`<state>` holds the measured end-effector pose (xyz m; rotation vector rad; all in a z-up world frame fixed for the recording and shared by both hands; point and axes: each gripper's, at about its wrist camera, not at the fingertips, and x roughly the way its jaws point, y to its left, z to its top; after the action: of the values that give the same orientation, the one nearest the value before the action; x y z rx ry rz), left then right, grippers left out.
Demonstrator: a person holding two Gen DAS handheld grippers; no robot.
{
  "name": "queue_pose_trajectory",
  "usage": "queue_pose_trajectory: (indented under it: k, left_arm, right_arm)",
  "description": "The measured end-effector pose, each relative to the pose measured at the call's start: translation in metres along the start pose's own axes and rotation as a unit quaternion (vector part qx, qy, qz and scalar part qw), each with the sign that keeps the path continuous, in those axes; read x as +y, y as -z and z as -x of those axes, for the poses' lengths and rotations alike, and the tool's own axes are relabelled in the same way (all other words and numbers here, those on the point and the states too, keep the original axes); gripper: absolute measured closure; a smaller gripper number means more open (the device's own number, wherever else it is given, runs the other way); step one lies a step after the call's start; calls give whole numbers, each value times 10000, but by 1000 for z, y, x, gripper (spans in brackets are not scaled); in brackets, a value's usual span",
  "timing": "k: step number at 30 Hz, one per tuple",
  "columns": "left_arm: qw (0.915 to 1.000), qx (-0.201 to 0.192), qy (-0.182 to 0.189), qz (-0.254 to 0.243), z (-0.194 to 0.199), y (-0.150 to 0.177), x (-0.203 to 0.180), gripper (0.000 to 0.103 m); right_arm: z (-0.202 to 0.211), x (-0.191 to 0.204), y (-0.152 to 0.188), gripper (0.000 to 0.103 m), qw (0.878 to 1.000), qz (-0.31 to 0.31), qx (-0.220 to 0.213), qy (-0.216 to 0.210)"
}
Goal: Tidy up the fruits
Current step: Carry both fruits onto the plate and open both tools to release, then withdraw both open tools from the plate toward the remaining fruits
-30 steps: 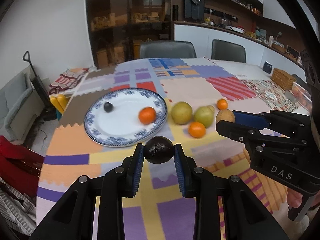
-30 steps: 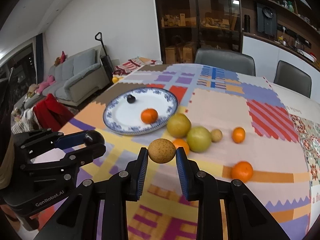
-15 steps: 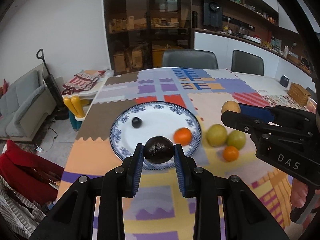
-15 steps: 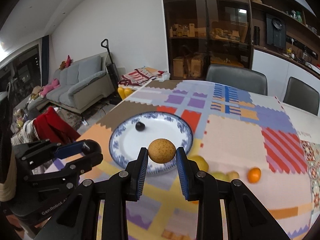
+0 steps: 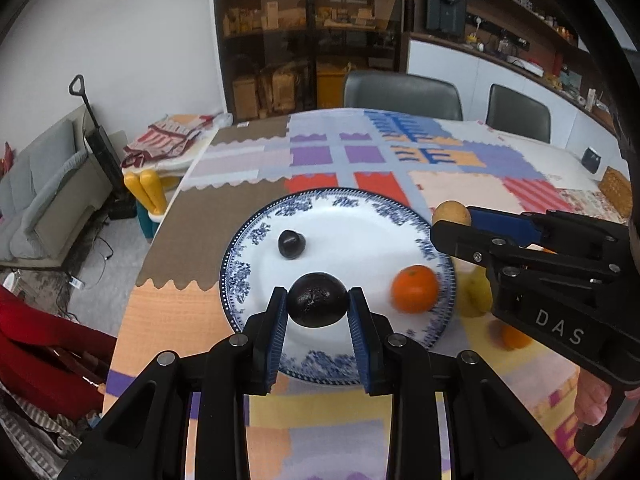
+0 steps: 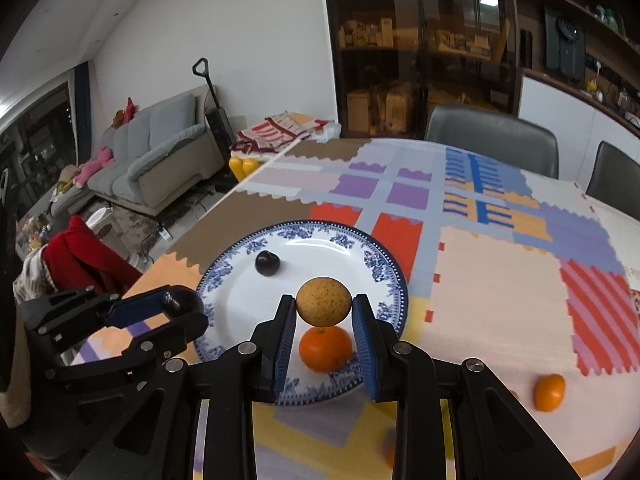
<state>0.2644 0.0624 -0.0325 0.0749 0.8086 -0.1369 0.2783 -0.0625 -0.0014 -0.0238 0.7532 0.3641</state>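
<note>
Fruit sits pinched in both hand-held tools above a patchwork tablecloth (image 6: 500,292). Starting at the left, the left gripper (image 5: 318,306) is clenched on a dark wrinkled fruit (image 5: 317,305), its blue pads pressed against the fruit's two sides, held over the six o'clock part of a blue-and-white plate (image 5: 248,248). On that plate, a small dark fruit (image 5: 291,243) lies toward ten o'clock and an orange mandarin (image 5: 415,288) lies toward four o'clock, near the rim. Further right, the right gripper (image 6: 324,307) grasps a speckled tan round fruit (image 6: 324,307) between its blue pads, directly above the mandarin (image 6: 326,348) as its own camera sees it; in the left wrist view the tan fruit (image 5: 451,213) peeks out at the tool's tip, over the plate's two o'clock rim. Just off the plate at three o'clock, a yellow-green fruit (image 5: 474,292) rests on the cloth, partly hidden behind the right tool. A second mandarin (image 5: 516,336) lies blurred below it, toward four o'clock. In the right wrist view, another mandarin (image 6: 550,392) lies alone on the cloth, well apart from the plate (image 6: 384,264), out at four o'clock.
</note>
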Motion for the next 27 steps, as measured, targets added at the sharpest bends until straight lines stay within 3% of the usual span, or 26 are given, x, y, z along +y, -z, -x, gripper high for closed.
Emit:
queue_pose_trajectory:
  k: [13,15,17,21,27]
  left_arm:
    - [9996,284,-65,31,-40,-10,9,73]
    - [9997,245,-51,-2,-38,-10,8,71]
    - [9998,183,-117,-32,-34,-10,7,58]
    - [9997,93,-202,-41,-19,-10,5,58]
    - [9997,-139,-180,18,19,-6,-2,52]
  right_arm:
    - [-51,-10,-6,73,9986,-203,487,-70]
    - [-51,-11,-6,73,9985,-222,496,-93]
    - [-50,-12,-6,72,9985,-263,478,-109]
    - [-41,-11,-5,66,9987,-246,432,-137]
    - [-5,-9,2,66,9997,-162,173,-70]
